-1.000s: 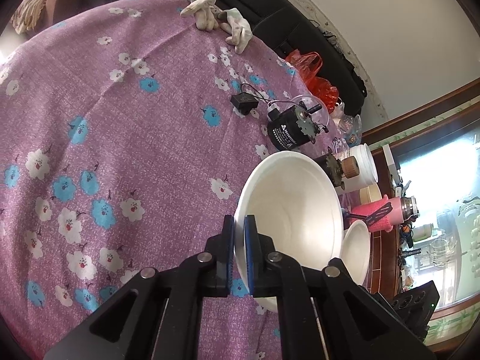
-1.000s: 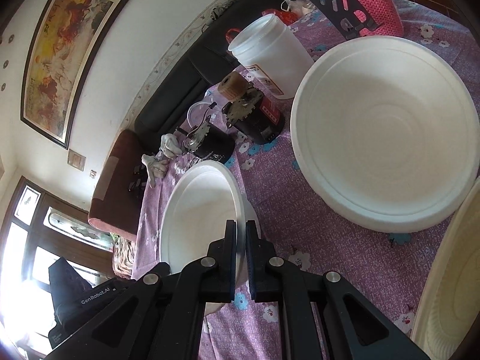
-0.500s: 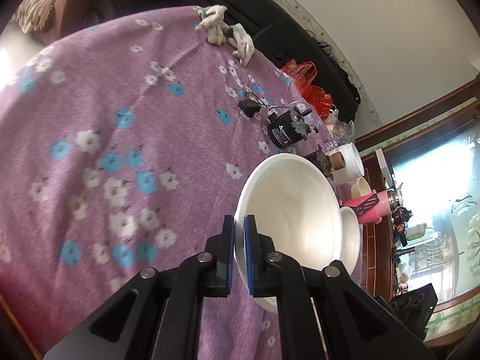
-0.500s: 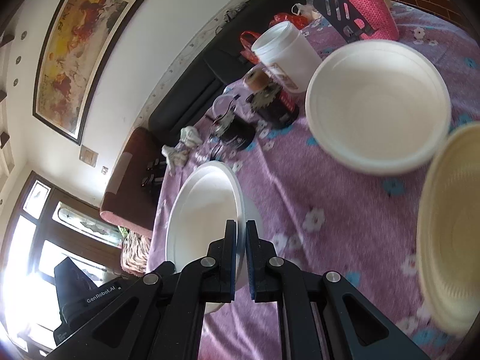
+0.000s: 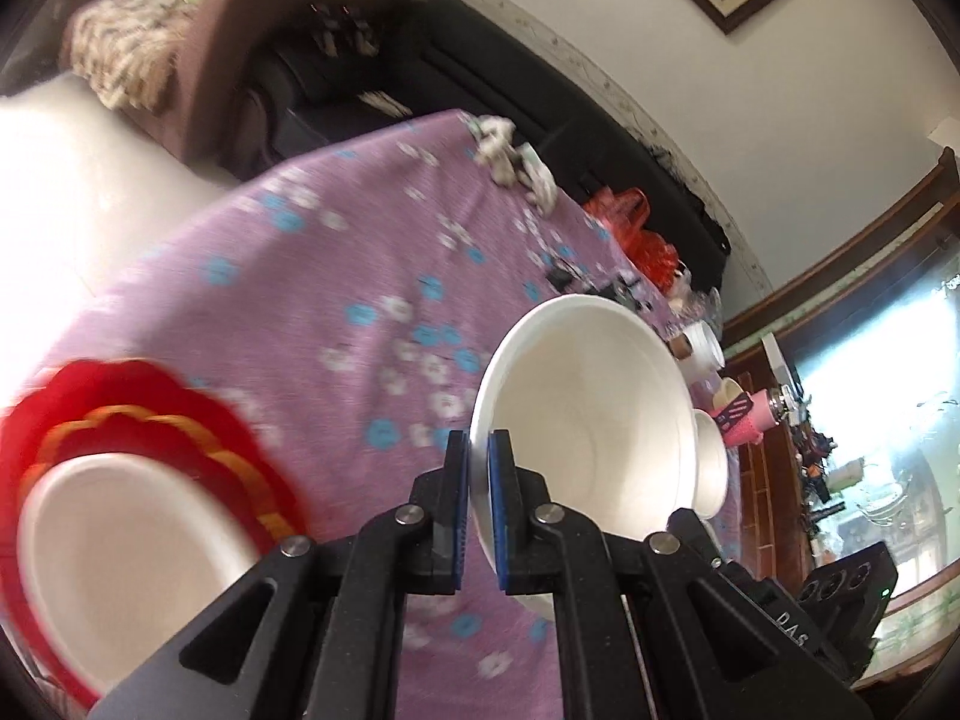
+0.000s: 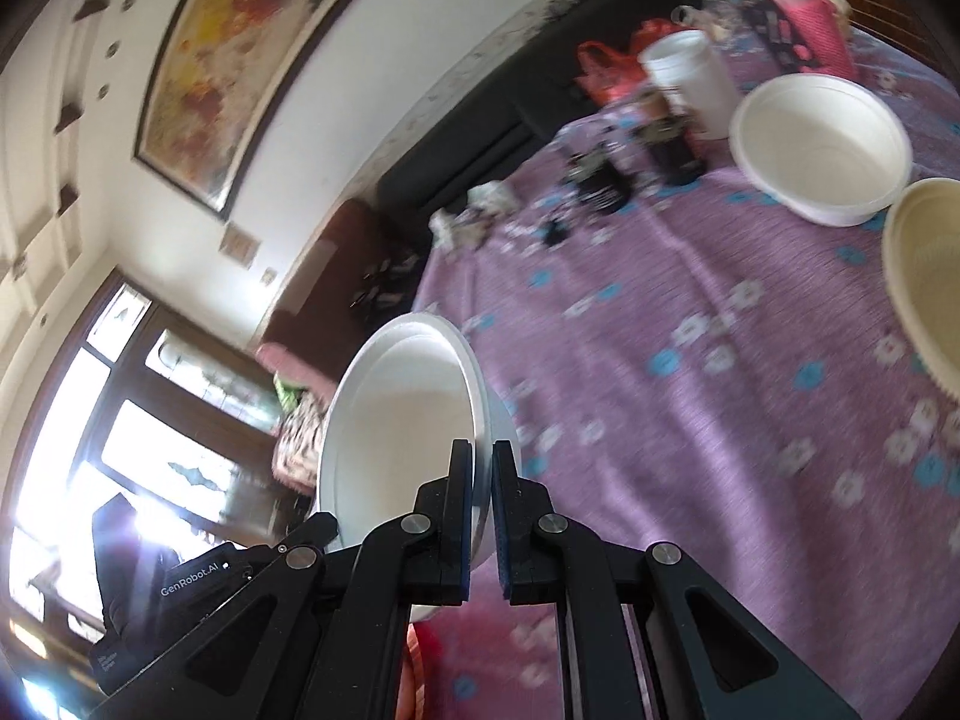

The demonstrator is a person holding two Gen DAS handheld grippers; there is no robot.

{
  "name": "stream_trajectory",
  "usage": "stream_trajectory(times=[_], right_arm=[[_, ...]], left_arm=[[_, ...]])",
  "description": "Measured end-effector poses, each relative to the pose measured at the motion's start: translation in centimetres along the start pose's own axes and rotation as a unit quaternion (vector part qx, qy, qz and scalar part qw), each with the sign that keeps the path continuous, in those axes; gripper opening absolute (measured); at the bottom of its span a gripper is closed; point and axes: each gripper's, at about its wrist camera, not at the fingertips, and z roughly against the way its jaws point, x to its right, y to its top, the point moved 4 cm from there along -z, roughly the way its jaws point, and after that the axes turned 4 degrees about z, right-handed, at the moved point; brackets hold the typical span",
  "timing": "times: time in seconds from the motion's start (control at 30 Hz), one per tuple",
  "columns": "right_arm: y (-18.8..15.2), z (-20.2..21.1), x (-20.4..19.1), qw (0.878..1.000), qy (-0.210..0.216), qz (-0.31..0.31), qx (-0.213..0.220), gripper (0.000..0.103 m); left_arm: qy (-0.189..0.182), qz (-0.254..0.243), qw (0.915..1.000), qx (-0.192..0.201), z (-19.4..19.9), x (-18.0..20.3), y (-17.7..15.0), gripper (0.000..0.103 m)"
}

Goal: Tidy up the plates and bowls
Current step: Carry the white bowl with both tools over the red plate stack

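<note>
My left gripper (image 5: 478, 468) is clamped on the rim of a deep white foam bowl (image 5: 591, 420), empty. My right gripper (image 6: 483, 480) pinches an empty shallow white bowl (image 6: 402, 420). Both are carried above the purple floral tablecloth (image 5: 336, 276). Still unsorted: an empty white round bowl (image 6: 822, 144) near the table's far edge and a cream ribbed bowl (image 6: 924, 276). A white plate (image 5: 126, 534) sits on a red scalloped mat (image 5: 156, 396), likely the stacking spot.

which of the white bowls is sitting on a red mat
The white bowl at the lower left of the left wrist view: it rests on the red scalloped mat. The other white bowl there is clamped by its rim in the left tool.
</note>
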Motion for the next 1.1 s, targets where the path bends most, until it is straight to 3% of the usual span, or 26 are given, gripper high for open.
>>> stream_trajectory(times=[0.23, 0.53, 0.8, 1.1], right_arm=[[-4.3, -0.3, -5.3, 0.999, 0.028, 0.040, -0.023, 0.007], [-8.5, -0.8, -9.4, 0.995, 0.046, 0.078, -0.046, 0.008], [-11.0, -1.5, -10.3, 0.992, 0.046, 0.097, -0.066, 0.008], [-14.5, -3.9, -9.6, 0.988, 0.041, 0.094, -0.118, 0.009]], left_arm=[[0.014, 0.011, 0.9992, 0.037, 5.9, -4.7, -0.3, 0.006], [0.028, 0.024, 0.9972, 0.065, 10.5, -8.7, -1.0, 0.006], [0.042, 0.031, 0.9963, 0.069, 12.0, -11.2, -2.2, 0.006], [0.060, 0.044, 0.9957, 0.055, 12.4, -14.3, -3.6, 0.006]])
